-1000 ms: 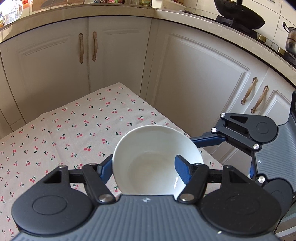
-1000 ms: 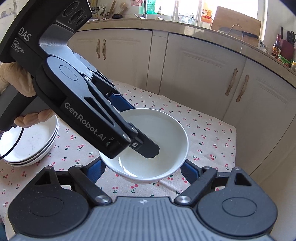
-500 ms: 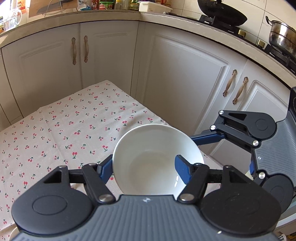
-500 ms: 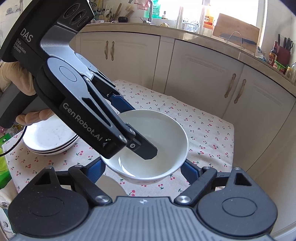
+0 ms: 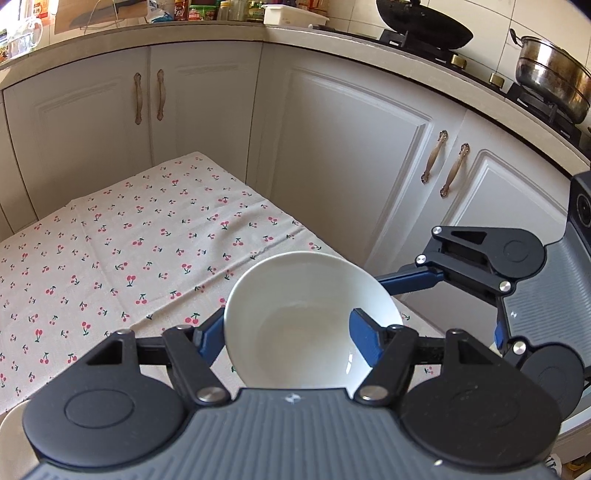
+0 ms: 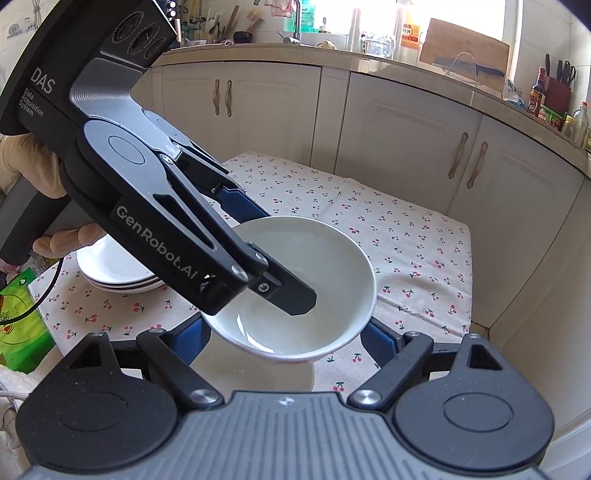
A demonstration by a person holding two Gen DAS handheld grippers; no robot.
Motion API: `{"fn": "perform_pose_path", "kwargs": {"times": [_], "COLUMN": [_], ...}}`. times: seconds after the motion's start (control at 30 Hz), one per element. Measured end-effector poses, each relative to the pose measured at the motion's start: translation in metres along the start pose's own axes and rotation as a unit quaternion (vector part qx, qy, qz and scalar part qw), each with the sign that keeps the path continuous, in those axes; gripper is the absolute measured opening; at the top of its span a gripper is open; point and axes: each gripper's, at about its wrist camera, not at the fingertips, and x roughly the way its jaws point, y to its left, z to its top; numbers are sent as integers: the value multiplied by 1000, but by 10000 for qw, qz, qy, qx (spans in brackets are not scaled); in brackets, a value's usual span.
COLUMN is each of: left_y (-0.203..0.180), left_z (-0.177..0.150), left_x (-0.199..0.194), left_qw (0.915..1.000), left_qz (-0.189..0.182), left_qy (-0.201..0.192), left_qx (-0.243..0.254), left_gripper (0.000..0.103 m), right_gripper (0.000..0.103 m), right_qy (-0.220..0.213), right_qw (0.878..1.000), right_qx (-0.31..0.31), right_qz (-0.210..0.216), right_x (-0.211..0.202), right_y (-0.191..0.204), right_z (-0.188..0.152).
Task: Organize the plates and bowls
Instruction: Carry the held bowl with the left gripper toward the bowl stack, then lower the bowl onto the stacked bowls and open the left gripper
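A: Where is the glossy white round ceramic bowl?

B: Lifted off the table, above the near corner of the beige tablecloth printed with small red cherries. Its shadow falls on the cloth just under it in the right wrist view.

A: What holds it?

B: The left gripper is clamped on the bowl's rim. One blue-padded finger sits inside the bowl against the wall, the other outside it, so the wall is pinched between them. From the right wrist view you see the same black tool coming in from the upper left, one black fingertip reaching down into the bowl.

A: And the right gripper?

B: Its jaws stand wide, one blue finger on each side of the bowl's lower part. The fingers run behind the bowl from that camera, so I cannot tell whether the pads actually press on it.

A: Anything else of the task on the table?

B: A stack of shallow white round plates at the left side of the cloth, partly hidden by the left tool. A gloved hand grips that tool's handle.

A: Surroundings?

B: Cream cabinet doors with bronze handles wrap around the table. On the counter stand a black wok and a steel pot
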Motion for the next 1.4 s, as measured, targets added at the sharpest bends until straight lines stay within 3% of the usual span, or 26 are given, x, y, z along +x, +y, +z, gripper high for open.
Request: {"fn": "perform_pose_path", "kwargs": {"times": [0.5, 1.4], "left_y": [-11, -13], "left_z": [-31, -41], "left_x": [1, 10], "left_qw": [9996, 9991], "left_qz": [-181, -167], "left_qy": [215, 357], "left_qx": [-19, 139], "left_gripper": [73, 74], "right_gripper": [91, 91], "right_qy": [190, 337], "right_qw": [9996, 9984], "right_qx": [94, 242], "right_qz": [193, 389], "right_x": [-5, 3], "right_y": [19, 15], "right_z": [-26, -34]}}
